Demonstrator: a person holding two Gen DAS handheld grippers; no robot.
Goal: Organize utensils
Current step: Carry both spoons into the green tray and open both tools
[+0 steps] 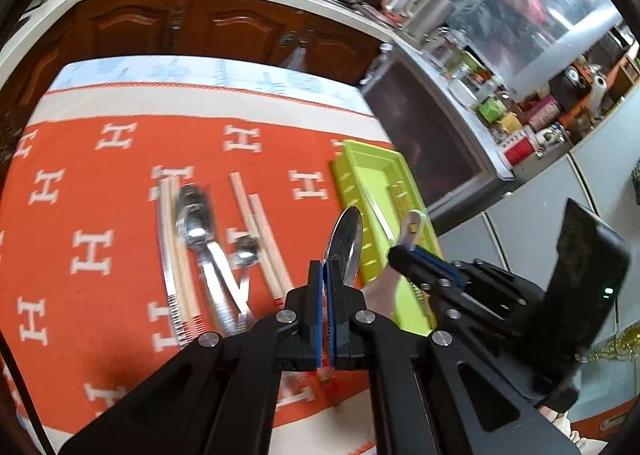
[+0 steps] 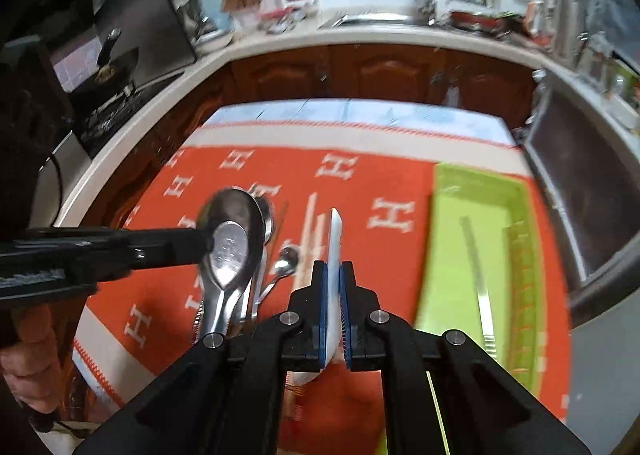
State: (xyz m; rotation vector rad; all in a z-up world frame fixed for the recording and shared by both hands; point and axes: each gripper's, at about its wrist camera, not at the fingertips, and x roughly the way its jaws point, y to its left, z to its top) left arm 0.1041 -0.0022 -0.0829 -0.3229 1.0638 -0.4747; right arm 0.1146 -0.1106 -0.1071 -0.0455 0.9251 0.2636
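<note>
Left wrist view shows your left gripper [image 1: 328, 279] clamped on a steel spoon [image 1: 345, 243], your right gripper [image 2: 333, 283] clamped on a white utensil [image 2: 335, 239], and the green tray [image 1: 354, 191], long axis near-to-far, lying just right of both.

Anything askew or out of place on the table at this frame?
Nothing damaged or spilled. The loose cutlery on the orange cloth is untidy: spoons overlap and chopsticks lie at differing angles. Both grippers are mid-carry: the left gripper holds a metal spoon, the right gripper a white utensil. The green tray sits slightly skewed to the cloth.
</note>
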